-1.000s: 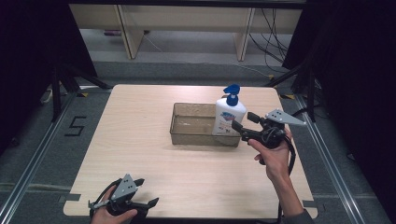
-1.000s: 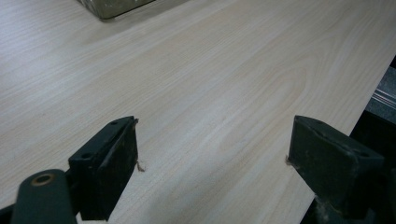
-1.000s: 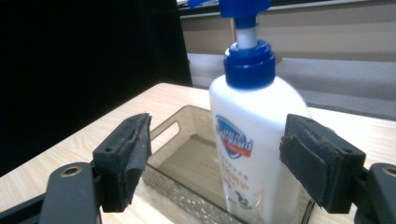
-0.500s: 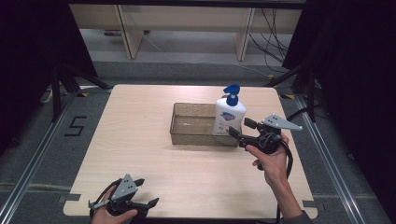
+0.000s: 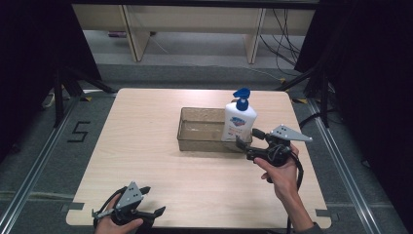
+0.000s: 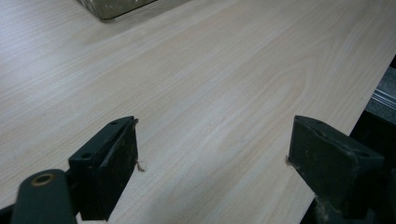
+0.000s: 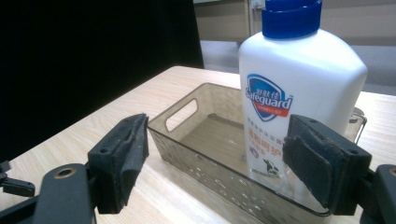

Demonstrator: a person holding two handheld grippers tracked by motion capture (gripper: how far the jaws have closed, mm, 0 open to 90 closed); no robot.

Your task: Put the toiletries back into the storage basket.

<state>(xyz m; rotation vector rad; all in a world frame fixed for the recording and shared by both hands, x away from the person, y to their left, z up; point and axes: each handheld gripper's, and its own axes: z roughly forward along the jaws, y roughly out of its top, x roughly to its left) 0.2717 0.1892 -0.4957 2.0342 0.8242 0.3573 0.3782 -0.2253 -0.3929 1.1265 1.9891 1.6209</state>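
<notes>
Soap bottle [image 5: 239, 122] is standing upright in the right end of the clear plastic bin [image 5: 197, 131], roughly 1 o'clock from the middle of the counter [image 5: 146, 161], and that's the thing your next move hangs on. Your right gripper [image 5: 246, 144] sits just off the bin's near right corner, fingers [image 7: 122, 158] spread wide with nothing between them, and the bottle lies straight ahead of it, toward 11 o'clock in the high view. In the right gripper view the bottle stands between the two pads but farther off, past the bin's near wall, so I'd guess you need to come in over that wall and not through it. Long axis is vertical, so a side pinch across the flat white body looks like the natural way in. Your left gripper [image 5: 148, 207] is way back at the counter's 7 o'clock edge, fingers also wide and empty over bare wood, well apart from everything, so the right hand is clearly the nearer one. Material-wise: the bottle is smooth glossy white plastic with a blue pump top and a printed shield label, shoulders rounded, body flattish, so probably a bit slippery under the fuzzy black pads. The bin is thin, smoky transparent plastic with cut-out handles at the ends, and light enough, I'd say, to skid on the pale wood-grain laminate if you bump it.
</notes>
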